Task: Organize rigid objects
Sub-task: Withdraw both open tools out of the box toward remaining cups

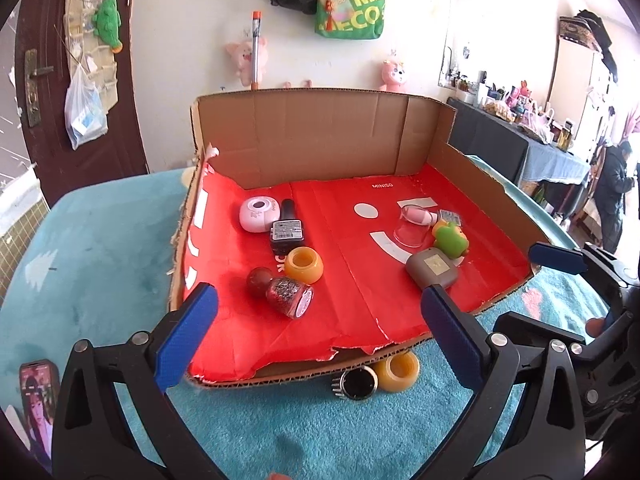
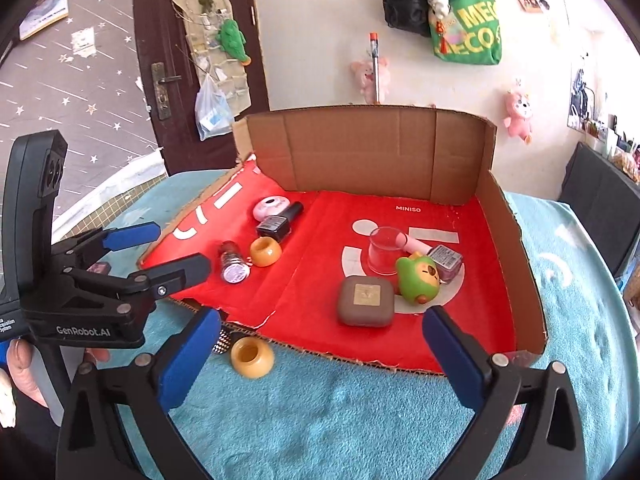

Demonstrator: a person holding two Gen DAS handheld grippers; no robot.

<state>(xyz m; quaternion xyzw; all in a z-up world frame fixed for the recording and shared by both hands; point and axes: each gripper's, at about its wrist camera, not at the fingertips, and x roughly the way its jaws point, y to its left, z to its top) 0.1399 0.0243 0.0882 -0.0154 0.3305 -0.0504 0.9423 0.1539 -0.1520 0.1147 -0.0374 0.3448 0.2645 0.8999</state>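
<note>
A cardboard box point(image 1: 320, 136) with a red floor point(image 2: 320, 240) holds small items. On its left lie a pink round case point(image 1: 258, 214), a black bottle point(image 1: 286, 230), an amber ring point(image 1: 304, 266) and a glitter bottle point(image 1: 288, 294). On its right are a clear cup point(image 2: 384, 252), a green toy point(image 2: 418, 282) and a brown case point(image 2: 365, 301). A second amber ring point(image 2: 252, 357) and a black studded disc point(image 1: 356, 385) lie on the blue cloth outside the front edge. My left gripper point(image 1: 320, 336) is open and empty above that edge. My right gripper point(image 2: 320, 356) is open and empty.
The box sits on a blue fluffy cloth point(image 2: 360, 420) over a table. A phone point(image 1: 38, 400) lies at the near left. A brown door point(image 1: 80, 80) and a wall with hung bags point(image 1: 348, 4) stand behind. A cluttered side table point(image 1: 540, 136) is at right.
</note>
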